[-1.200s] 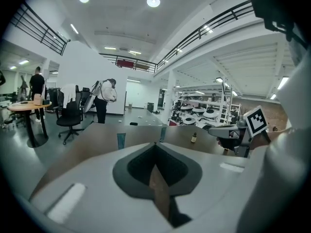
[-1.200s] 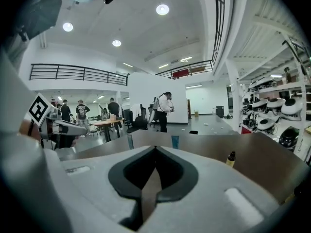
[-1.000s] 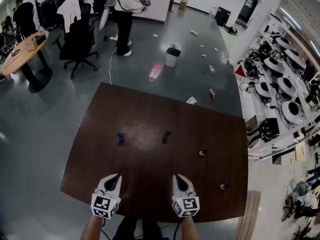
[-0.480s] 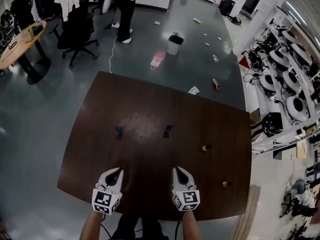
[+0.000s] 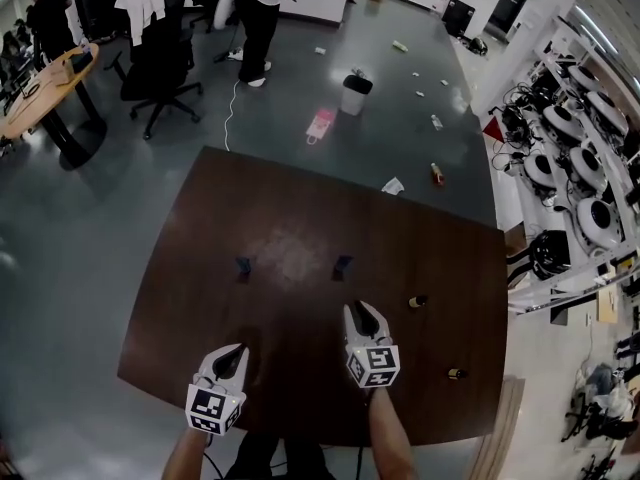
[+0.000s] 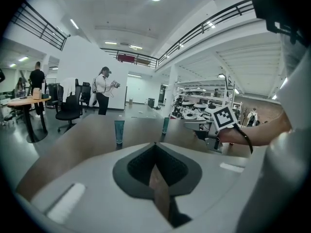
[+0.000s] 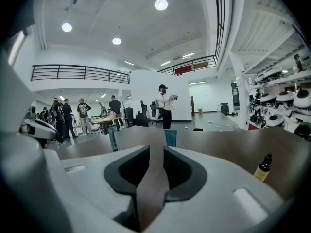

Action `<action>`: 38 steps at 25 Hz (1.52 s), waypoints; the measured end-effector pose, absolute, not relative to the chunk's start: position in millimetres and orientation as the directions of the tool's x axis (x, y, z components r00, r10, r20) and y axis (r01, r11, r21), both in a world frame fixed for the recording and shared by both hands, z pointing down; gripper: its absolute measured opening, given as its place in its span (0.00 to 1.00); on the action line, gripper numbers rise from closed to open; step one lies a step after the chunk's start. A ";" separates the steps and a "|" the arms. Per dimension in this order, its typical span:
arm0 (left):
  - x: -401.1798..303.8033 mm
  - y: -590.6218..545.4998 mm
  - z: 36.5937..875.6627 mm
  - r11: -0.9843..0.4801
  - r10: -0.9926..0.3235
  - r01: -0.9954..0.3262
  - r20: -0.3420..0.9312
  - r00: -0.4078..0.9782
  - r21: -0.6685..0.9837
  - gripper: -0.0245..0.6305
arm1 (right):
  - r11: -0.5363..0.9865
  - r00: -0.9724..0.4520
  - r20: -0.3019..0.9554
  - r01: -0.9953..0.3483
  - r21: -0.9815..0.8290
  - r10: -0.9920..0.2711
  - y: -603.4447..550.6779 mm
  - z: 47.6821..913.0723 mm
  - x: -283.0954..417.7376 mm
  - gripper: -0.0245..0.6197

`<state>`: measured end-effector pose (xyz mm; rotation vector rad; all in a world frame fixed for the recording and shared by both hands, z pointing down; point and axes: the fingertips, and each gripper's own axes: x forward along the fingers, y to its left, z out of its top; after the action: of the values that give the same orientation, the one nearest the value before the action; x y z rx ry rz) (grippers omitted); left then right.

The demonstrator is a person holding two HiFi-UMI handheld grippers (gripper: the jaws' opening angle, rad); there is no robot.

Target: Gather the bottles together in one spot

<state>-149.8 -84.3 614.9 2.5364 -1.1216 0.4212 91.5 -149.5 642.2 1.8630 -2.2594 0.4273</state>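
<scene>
Head view. A: What stands on the worktop (image 5: 200,268)?
B: Four items, spread apart. A left teal bottle (image 5: 243,267) and a right teal bottle (image 5: 343,266) stand upright side by side at mid-worktop, well apart from each other. An amber dropper bottle (image 5: 417,301) stands further right. A small bottle (image 5: 455,373) sits near the right near edge; upright or lying, cannot tell.

A: Position of the left claw (image 5: 237,349)?
B: Over the near part of the worktop, left of centre, pointing towards the far side. The left teal bottle is ahead of it, well apart.

A: State, per the left gripper view?
B: Clenched. The jaws meet at the tips and nothing is between them.

A: And the right claw (image 5: 358,308)?
B: Further out than the left one, just near of the right teal bottle and not touching it. The amber dropper bottle is to its right, near.

A: State, per the right gripper view?
B: Released. The jaws have just been opening; a strip of bare worktop shows through the gap and nothing is held. The right teal bottle stands straight beyond the gap, the left teal bottle off to the left, the amber dropper bottle low at the right.
</scene>
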 end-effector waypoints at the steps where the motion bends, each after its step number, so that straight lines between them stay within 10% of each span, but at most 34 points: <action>1: -150.3 -83.6 615.4 -0.632 -0.654 -0.753 0.397 0.644 0.183 0.04 | 0.173 -0.197 0.323 -0.980 -0.101 -0.926 -157.3 645.6 92.9 0.17; 18: -164.7 -83.6 627.0 -0.588 -0.669 -0.783 0.423 0.611 0.202 0.04 | 0.136 -0.144 0.430 -0.989 -0.050 -0.891 -240.0 707.9 107.8 0.32; 38: -165.6 -95.0 635.4 -0.566 -0.673 -0.799 0.446 0.591 0.205 0.04 | 0.145 -0.148 0.446 -0.989 -0.041 -0.882 -263.2 718.9 109.5 0.28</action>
<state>-165.6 -95.0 635.4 2.4372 -1.1844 0.4512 109.5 -263.2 718.9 1.8069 -2.1119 0.4722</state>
